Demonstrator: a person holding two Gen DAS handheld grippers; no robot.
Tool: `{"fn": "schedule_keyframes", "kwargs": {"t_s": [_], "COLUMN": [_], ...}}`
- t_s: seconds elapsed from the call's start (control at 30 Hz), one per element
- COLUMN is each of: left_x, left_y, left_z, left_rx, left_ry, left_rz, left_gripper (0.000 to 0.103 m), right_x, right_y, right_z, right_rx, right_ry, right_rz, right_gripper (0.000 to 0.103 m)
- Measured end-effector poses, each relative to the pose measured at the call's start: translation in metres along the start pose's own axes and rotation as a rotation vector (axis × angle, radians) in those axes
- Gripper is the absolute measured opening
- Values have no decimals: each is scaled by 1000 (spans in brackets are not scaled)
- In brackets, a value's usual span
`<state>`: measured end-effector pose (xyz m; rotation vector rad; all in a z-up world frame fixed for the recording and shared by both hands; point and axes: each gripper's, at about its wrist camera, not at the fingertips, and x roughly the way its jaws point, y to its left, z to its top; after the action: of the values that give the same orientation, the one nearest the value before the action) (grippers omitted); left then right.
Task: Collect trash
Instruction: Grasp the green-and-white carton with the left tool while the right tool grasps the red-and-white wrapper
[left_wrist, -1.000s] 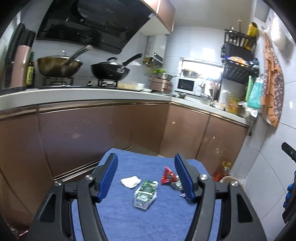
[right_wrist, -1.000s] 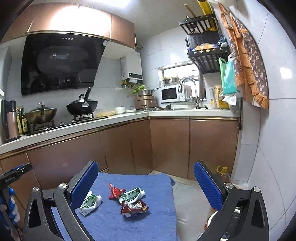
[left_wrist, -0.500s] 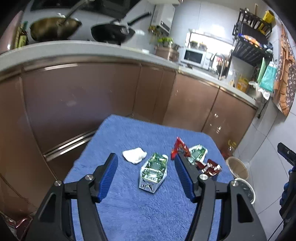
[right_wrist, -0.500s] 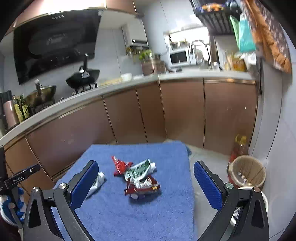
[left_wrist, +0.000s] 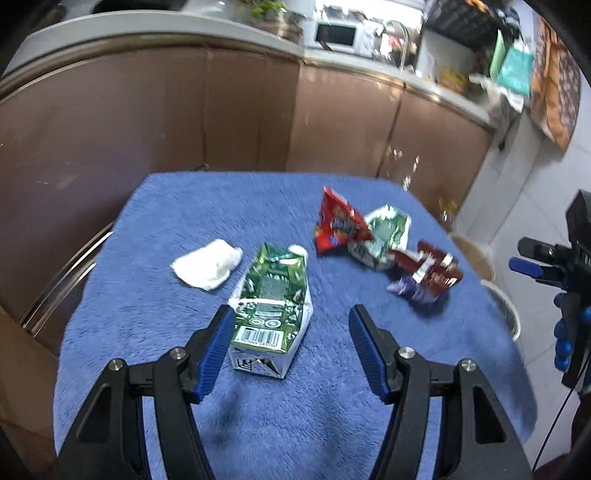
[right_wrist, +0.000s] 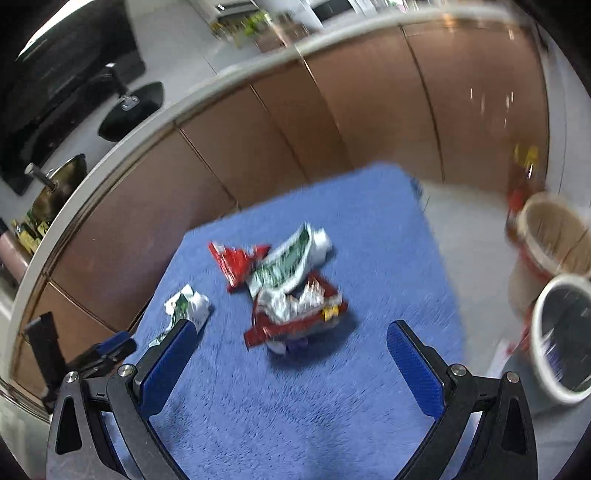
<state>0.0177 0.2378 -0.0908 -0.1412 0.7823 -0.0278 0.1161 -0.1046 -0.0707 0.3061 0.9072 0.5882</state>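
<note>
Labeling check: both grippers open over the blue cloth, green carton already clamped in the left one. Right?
Not quite. In the left wrist view the left gripper is open and the green carton lies loose on the blue cloth. The right gripper is open too.

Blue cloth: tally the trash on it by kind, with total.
Green drink carton: 1
White tissue wad: 1
Red snack wrappers: 2
Green-and-white wrapper: 1
Total: 5

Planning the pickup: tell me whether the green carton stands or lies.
Lying flat: the crushed green drink carton rests on its side on the blue cloth.
</note>
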Motion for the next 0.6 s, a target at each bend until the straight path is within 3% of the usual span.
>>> {"fn": "schedule_keyframes", "kwargs": {"t_s": [0.3, 0.5, 0.6], "left_x": [52, 69, 74], "left_y": [9, 10, 13], "left_z": [4, 5, 6], "left_rx": [42, 58, 50], "left_ry": [112, 131, 136], "left_rz": [-8, -12, -12], "left_gripper": [67, 68, 68], "right_x": [51, 71, 83], "right_y": [-32, -39, -43], "right_z": [1, 13, 18], "right_rx": [166, 172, 176], "right_ry": [133, 154, 167], "right_rz": [114, 104, 101], "right_gripper": [103, 103, 87]}}
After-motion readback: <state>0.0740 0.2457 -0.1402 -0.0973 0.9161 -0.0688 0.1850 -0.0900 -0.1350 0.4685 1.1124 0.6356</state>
